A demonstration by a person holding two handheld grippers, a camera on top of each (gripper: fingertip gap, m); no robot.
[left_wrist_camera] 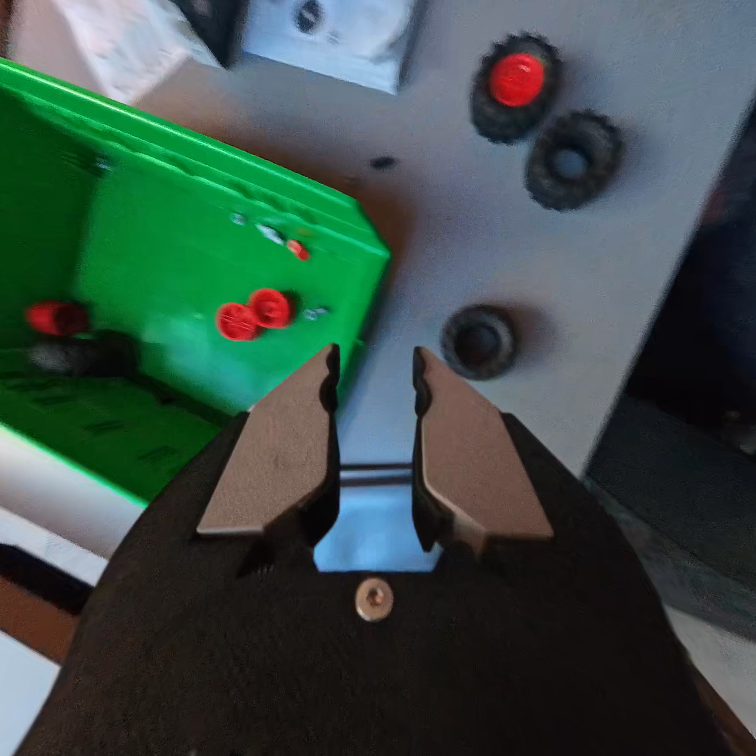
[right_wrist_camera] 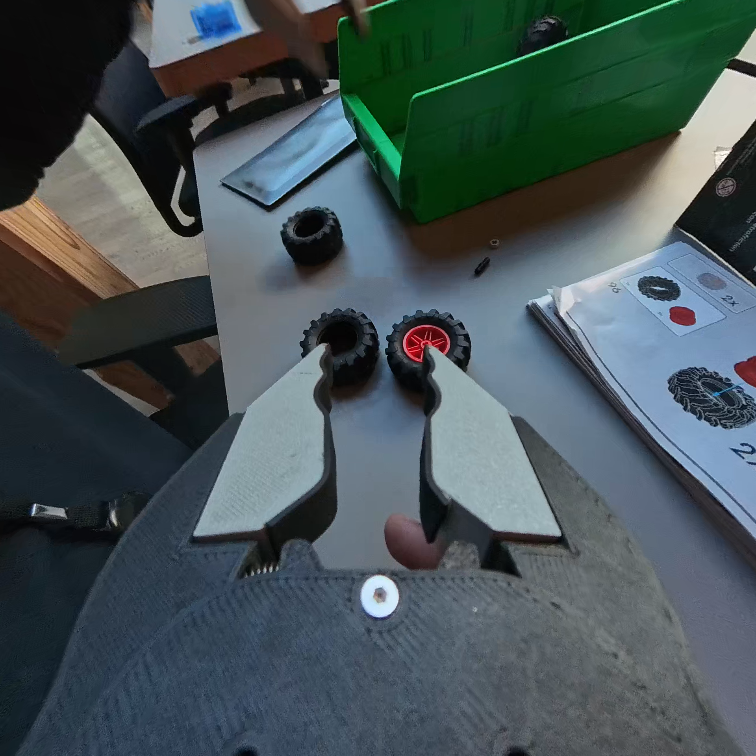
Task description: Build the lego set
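In the right wrist view my right gripper (right_wrist_camera: 376,349) is open and empty, low over the grey table (right_wrist_camera: 532,253). Its fingertips frame two black tyres side by side: an empty tyre (right_wrist_camera: 347,347) and a tyre with a red rim (right_wrist_camera: 433,339). A third empty tyre (right_wrist_camera: 311,235) lies farther off. In the blurred left wrist view my left gripper (left_wrist_camera: 376,354) is open and empty beside the green bin (left_wrist_camera: 163,253). Two red rims (left_wrist_camera: 253,315) and another red piece (left_wrist_camera: 55,318) lie in the bin. On the table are the rimmed tyre (left_wrist_camera: 516,86) and two empty tyres (left_wrist_camera: 572,161) (left_wrist_camera: 478,341).
The green bin (right_wrist_camera: 532,122) stands at the back of the table with a black tyre (right_wrist_camera: 544,32) inside. An instruction booklet (right_wrist_camera: 675,368) lies at the right. A small black pin (right_wrist_camera: 482,266) and a tan piece (right_wrist_camera: 495,243) lie loose. A flat dark panel (right_wrist_camera: 294,151) lies at the left edge. Office chairs stand beyond. Tip to tip, the grippers are about 20 cm apart. The red piece (left_wrist_camera: 55,318) is closer to my left gripper, around 30 cm from its tips; the right tips are 45 cm off.
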